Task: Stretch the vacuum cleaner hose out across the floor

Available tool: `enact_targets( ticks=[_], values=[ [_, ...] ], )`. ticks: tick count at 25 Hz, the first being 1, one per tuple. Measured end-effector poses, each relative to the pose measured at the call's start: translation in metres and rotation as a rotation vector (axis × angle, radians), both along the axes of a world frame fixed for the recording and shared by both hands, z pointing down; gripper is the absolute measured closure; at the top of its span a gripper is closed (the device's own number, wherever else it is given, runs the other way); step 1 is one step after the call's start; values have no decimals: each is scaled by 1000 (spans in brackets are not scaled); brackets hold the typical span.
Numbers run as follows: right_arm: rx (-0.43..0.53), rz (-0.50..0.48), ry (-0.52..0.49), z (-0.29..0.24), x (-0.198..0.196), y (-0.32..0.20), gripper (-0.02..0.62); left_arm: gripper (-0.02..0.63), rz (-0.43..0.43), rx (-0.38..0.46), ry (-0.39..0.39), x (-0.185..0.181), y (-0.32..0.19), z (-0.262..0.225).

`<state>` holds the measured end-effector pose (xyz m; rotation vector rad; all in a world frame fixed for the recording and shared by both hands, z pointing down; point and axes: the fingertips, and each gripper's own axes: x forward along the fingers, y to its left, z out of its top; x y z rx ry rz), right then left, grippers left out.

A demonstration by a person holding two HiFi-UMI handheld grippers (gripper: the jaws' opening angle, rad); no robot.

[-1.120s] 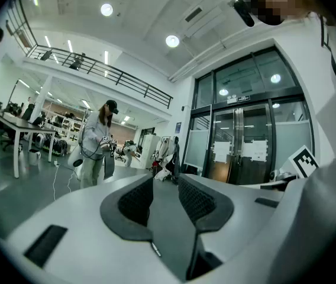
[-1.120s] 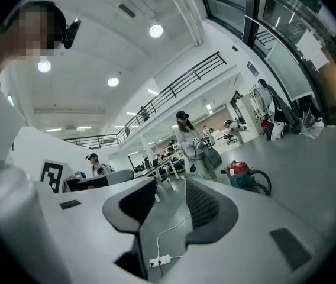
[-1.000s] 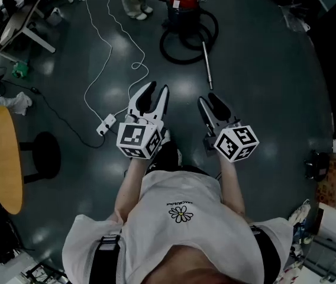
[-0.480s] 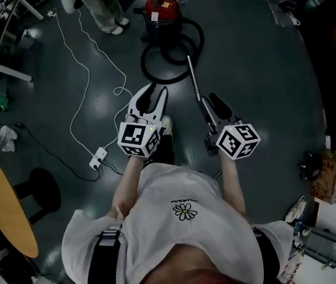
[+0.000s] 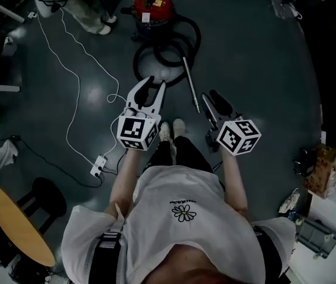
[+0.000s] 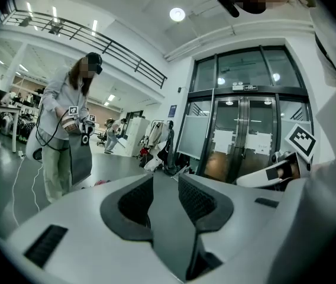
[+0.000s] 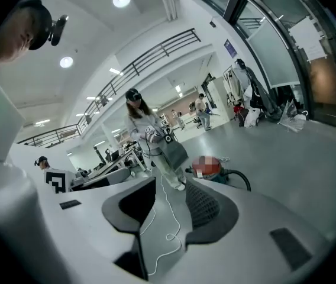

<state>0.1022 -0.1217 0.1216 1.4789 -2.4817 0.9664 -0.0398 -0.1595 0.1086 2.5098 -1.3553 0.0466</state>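
The dark floor (image 5: 262, 70) has plenty of free room to the right of the vacuum cleaner (image 5: 154, 9). There is less to the left, where a second person (image 7: 150, 132) stands just beside it. Stretching the hose that way would likely run it into their legs.

The vacuum cleaner probably rolls easily, so a hard pull may drag the whole machine along instead of unrolling anything. The hose (image 7: 243, 179) lies untouched in black loops on the floor right in front of the machine, ahead of both grippers. Pulled from the wrong end, the loops could tighten into a kink.

The metal tube (image 5: 190, 83) lies along the coil's right side, pointing toward the wearer's feet, and could roll if stepped on. A white cable (image 7: 178, 222) snakes across the floor on the left down to a power strip (image 5: 99, 165), where it could snag a foot or the hose.

The left gripper (image 5: 155, 83) is closed about as far as it goes, and the right gripper (image 5: 210, 95) has its jaws a little apart. Both are empty. Neither gap looks wide enough for the hose, so a grab without opening first would only knock it aside.
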Motion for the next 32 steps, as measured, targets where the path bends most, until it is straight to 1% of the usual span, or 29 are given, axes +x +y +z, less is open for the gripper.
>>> enact_targets(
  ticks=[3,6,8,10,12,14,15,16,18,21,23,25,27,29,32],
  values=[
    [-28,-17,25,15,-1,-26,426,488,-13,7,-3,-2,-22,8],
    [-73,-37,35,38,-1,-50,426,488,-27,2,-35,-3,-38,25],
    [-114,-62,21,66,-3,-68,426,488,-27,-4,-51,-4,-52,44],
    [-141,-89,13,108,-1,-88,426,488,-18,-12,-71,-2,-68,79],
    [-160,-98,38,173,9,-111,426,488,1,-17,-90,3,-88,136],
    [-191,-93,58,258,21,-135,426,488,23,-17,-87,9,-111,212],
    [-210,-89,52,304,25,-147,425,482,29,-17,-76,10,-123,253],
    [-228,-87,37,349,27,-157,426,455,29,-16,-66,11,-135,295],
    [-263,-79,21,442,34,-174,426,448,24,-7,-62,8,-154,375],
    [-322,-60,85,585,56,-187,426,448,37,3,-113,6,-177,490],
    [-366,-39,142,669,76,-193,426,445,50,2,-148,4,-189,553],
    [-400,-14,246,739,97,-200,426,445,44,4,-163,-3,-197,599],
    [-432,-12,372,794,113,-203,425,445,31,4,-182,-10,-199,632],
    [-470,-32,460,830,122,-202,425,445,29,-10,-215,-13,-196,655],
    [-511,-63,544,860,126,-201,425,445,34,-59,-244,-12,-189,675]
  ],
)
